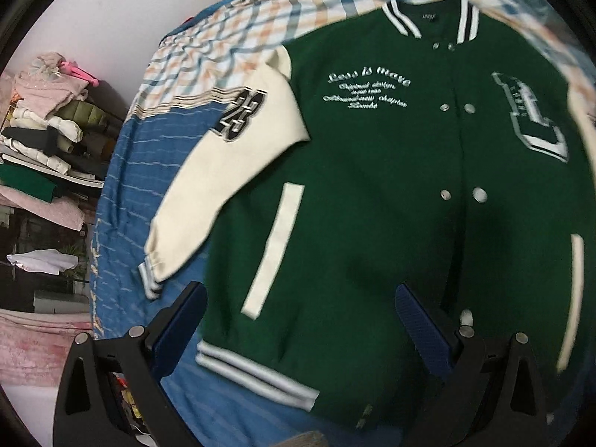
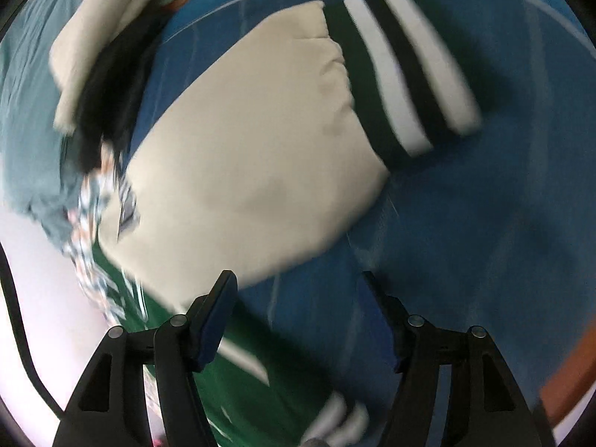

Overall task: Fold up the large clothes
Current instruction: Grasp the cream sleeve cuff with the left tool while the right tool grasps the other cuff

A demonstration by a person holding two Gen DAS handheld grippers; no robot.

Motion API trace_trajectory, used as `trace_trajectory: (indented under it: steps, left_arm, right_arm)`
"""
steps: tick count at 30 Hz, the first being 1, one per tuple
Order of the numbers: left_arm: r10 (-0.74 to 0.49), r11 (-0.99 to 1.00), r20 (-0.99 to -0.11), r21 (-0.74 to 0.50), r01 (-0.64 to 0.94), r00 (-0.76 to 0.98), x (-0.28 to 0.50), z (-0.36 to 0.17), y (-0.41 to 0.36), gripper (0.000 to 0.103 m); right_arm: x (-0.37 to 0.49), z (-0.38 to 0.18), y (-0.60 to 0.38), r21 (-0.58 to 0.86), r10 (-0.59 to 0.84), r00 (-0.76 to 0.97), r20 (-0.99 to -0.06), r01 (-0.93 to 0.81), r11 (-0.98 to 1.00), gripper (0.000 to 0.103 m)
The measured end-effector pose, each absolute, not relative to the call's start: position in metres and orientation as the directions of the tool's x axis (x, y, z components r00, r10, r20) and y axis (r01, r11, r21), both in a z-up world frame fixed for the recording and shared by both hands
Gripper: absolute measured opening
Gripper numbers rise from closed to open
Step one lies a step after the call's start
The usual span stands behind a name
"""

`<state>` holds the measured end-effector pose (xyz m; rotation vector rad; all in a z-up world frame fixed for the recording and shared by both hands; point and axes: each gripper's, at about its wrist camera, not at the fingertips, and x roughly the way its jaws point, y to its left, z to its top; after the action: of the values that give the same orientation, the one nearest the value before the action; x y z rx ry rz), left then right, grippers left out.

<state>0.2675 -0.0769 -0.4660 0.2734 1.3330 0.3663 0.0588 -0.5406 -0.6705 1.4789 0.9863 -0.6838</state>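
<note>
1 bed [image 1: 123,171]: blue striped cover, spread under everything in both my views.

1 checked sheet [image 1: 260,11]: orange, blue and white, lying at the far end of the bed, past the jacket's collar.

1 jacket [image 1: 372,193]: green body, cream sleeves, laid flat and face up on the bed, front closed, collar [image 1: 428,15] at the far end, striped hem [image 1: 257,372] nearest me. White script on 1 chest side, 1 large letter patch [image 1: 529,119] on the other.

2 sleeves. 1 left sleeve [image 1: 223,171], angled out from the body onto the blue cover, bearing 1 number patch [image 1: 242,115]; its cuff [image 1: 151,279] lies near my left jaws. 1 right sleeve [image 2: 253,164], lying on the cover, with 1 cuff [image 2: 402,70] striped green, white and black.

2 pocket welts [image 1: 275,246], cream, 1 on each side of the front.

7 snaps [image 1: 480,195] countable down the front; blur may hide more.

1 pile of folded clothes [image 1: 48,119], stacked off the bed's left side, pink, white and green among them.

2 grippers, mine. Left gripper [image 1: 301,305]: jaws spread wide, empty, hanging over the hem corner, not touching cloth as far as I can tell. Right gripper [image 2: 298,298]: jaws parted about halfway, empty, over the spot where the right sleeve meets the body, blue cover showing between the pads.
</note>
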Motion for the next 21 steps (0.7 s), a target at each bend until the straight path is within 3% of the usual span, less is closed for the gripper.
trace_trajectory:
  steps: [7, 8, 9, 11, 14, 21]
  left_arm:
    - [0.374, 0.927, -0.903, 0.359, -0.104, 0.211, 0.31, -0.516, -0.088, 0.103]
    - [0.367, 0.93, -0.903, 0.352, -0.102, 0.222, 0.315, -0.52, -0.089, 0.103]
    - [0.361, 0.932, -0.903, 0.347, -0.101, 0.232, 0.319, -0.524, -0.089, 0.103]
    - [0.351, 0.936, -0.906, 0.337, -0.096, 0.237, 0.325, -0.53, -0.089, 0.103]
    - [0.329, 0.944, -0.912, 0.315, -0.096, 0.244, 0.328, -0.53, -0.085, 0.103]
    - [0.335, 0.941, -0.9, 0.306, -0.146, 0.279, 0.326, -0.512, -0.045, 0.103]
  right_arm:
    - [0.1, -0.692, -0.572, 0.549, 0.051, 0.549, -0.834, 0.836, -0.018, 0.069]
    - [0.104, -0.691, -0.573, 0.557, 0.042, 0.557, -0.829, 0.83, -0.026, 0.061]
    - [0.109, -0.692, -0.579, 0.565, 0.029, 0.566, -0.824, 0.825, -0.037, 0.04]
    - [0.12, -0.69, -0.583, 0.581, 0.022, 0.583, -0.812, 0.811, -0.062, 0.019]
    - [0.124, -0.667, -0.594, 0.577, -0.043, 0.576, -0.816, 0.816, -0.036, 0.013]
    - [0.188, -0.536, -0.568, 0.515, -0.221, 0.581, -0.783, 0.805, 0.294, 0.01]
